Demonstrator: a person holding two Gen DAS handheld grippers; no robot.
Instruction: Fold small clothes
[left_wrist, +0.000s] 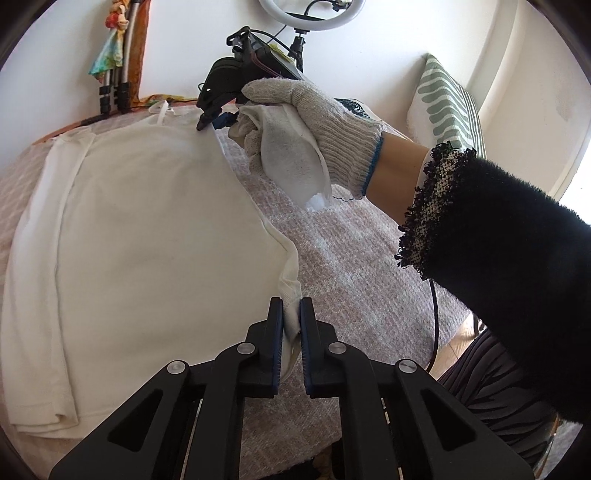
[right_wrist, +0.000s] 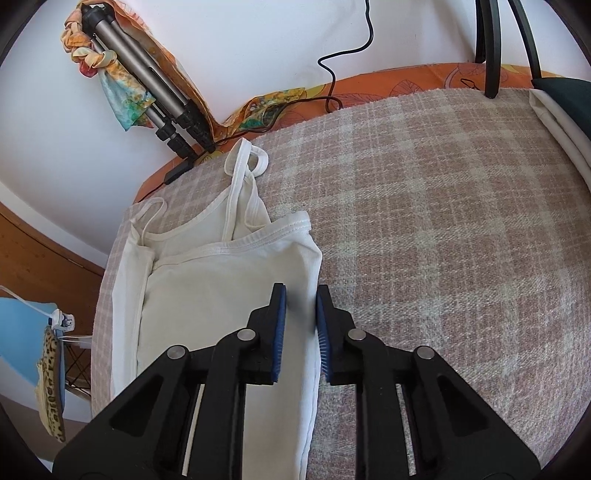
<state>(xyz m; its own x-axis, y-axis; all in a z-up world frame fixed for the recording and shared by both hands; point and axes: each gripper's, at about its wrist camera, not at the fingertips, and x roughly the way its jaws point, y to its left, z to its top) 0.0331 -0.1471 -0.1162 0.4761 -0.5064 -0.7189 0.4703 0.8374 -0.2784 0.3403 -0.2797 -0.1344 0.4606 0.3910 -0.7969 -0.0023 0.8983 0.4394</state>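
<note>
A white strappy top (left_wrist: 147, 229) lies flat on the plaid blanket (left_wrist: 351, 280), partly folded along its left side. My left gripper (left_wrist: 291, 306) is shut on the top's near right corner. In the left wrist view my right gripper (left_wrist: 207, 123) is at the top's far right edge, held by a gloved hand (left_wrist: 295, 110). In the right wrist view the right gripper (right_wrist: 301, 295) is open, its jaws apart over the top's (right_wrist: 207, 295) right edge, near the upper hem and straps (right_wrist: 251, 158).
A tripod (right_wrist: 155, 96) with a colourful scarf leans on the wall at the back left. A black cable (right_wrist: 332, 74) runs over the orange sheet (right_wrist: 406, 81). Folded white cloth (right_wrist: 557, 129) lies at the far right. A striped cushion (left_wrist: 447, 107) stands behind.
</note>
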